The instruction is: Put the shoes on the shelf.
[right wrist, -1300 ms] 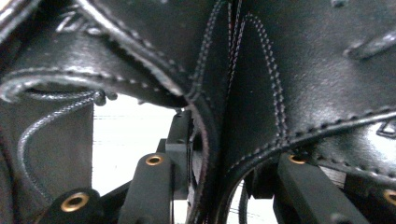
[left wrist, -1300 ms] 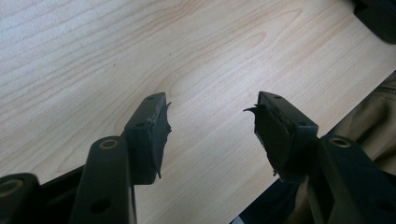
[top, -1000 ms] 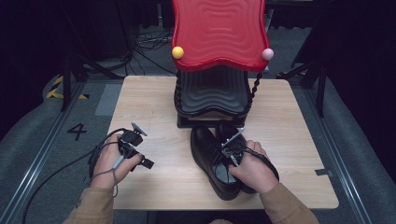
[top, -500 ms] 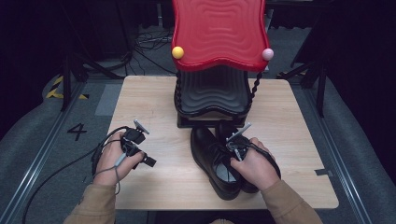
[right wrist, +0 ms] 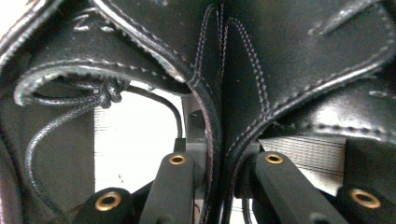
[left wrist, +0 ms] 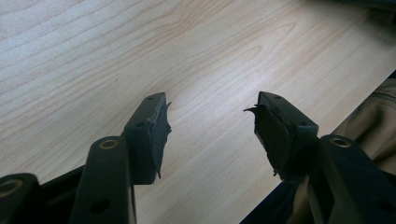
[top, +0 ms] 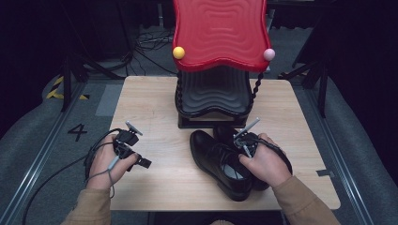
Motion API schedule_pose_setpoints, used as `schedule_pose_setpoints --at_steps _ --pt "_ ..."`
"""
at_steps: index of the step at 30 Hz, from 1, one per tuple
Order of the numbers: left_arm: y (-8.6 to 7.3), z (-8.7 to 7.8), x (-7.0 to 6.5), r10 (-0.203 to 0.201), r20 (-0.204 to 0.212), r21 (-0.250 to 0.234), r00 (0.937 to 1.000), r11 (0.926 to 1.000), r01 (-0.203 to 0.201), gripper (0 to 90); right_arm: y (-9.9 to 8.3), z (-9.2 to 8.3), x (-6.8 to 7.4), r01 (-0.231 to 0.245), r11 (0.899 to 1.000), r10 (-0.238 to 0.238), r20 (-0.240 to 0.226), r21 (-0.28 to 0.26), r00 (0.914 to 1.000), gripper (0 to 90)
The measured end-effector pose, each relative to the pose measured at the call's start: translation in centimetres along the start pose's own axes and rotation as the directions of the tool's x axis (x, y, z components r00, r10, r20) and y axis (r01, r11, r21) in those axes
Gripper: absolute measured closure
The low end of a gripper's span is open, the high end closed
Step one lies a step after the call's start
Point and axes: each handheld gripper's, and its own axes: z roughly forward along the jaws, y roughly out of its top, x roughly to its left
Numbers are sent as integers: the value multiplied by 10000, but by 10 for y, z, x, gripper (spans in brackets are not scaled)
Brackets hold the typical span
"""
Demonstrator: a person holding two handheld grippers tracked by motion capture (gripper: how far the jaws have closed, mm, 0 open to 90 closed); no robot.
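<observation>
Two black shoes point(top: 220, 164) stand side by side at the near right of the surface point(top: 155, 108), and the right gripper point(right wrist: 217, 163) has just been closing its fingers point(right wrist: 170, 186) on the touching inner edges of both, pinching the leather walls together. That thin pinch could slip as the pair lifts, dropping one shoe, and the loose lace point(right wrist: 42, 135) may snag. Left gripper point(left wrist: 210, 128) rests with fingers apart, holding nothing. Farther back, the red-topped rack point(top: 218, 33) could catch the toes
</observation>
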Motion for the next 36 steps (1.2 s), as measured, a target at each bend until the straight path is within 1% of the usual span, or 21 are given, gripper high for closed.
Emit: schedule_pose_setpoints --at_steps 2,5,6,10,14,15,18,23,27,29,33,36 --pt "-2 -1 1 -67 13 -61 10000 10000 68 450 -1 -6 1 76 10000 -75 -146 61 9999 818" --pt "-4 -3 1 -80 -73 -65 9999 9999 80 451 -4 -17 3 203 9998 -203 -358 -4 9992 819" --pt "-4 -3 1 -102 -41 -95 9999 9999 101 450 -5 -20 3 232 9997 -233 -436 -19 9988 818" --pt "-6 -4 2 -179 -26 -144 9998 9997 179 449 -8 -36 6 442 9990 -442 -516 -6 9977 818" --pt "-6 -5 2 -136 -53 -129 9999 9998 136 449 -11 -52 9 654 9979 -653 -608 -1 9960 818" --pt "-6 -6 2 -145 -56 -135 9999 9998 144 449 -12 -54 9 653 9979 -652 -607 4 9960 818" --pt "-7 -6 2 -165 -30 -141 9999 9998 165 449 -13 -64 10 844 9964 -850 -619 -111 9945 818" --pt "-7 -7 2 -174 -30 -178 9998 9997 173 448 -16 -77 12 978 9949 -989 -495 -230 9939 818" --pt "-7 -7 2 -164 -23 -187 9999 9997 164 448 -17 -91 13 1116 9933 -1133 -596 -315 9918 819" --pt "-7 -7 3 -168 -23 -219 9999 9996 168 448 -17 -97 14 1169 9924 -1190 -570 -385 9913 818" --pt "-7 -7 4 -207 -8 -223 9998 9995 207 448 -15 -115 17 1232 9913 -1257 -576 -454 9904 819" --pt "-8 -8 4 -182 7 -199 9998 9996 182 448 -12 -128 18 1283 9899 -1316 -541 -610 9898 819"
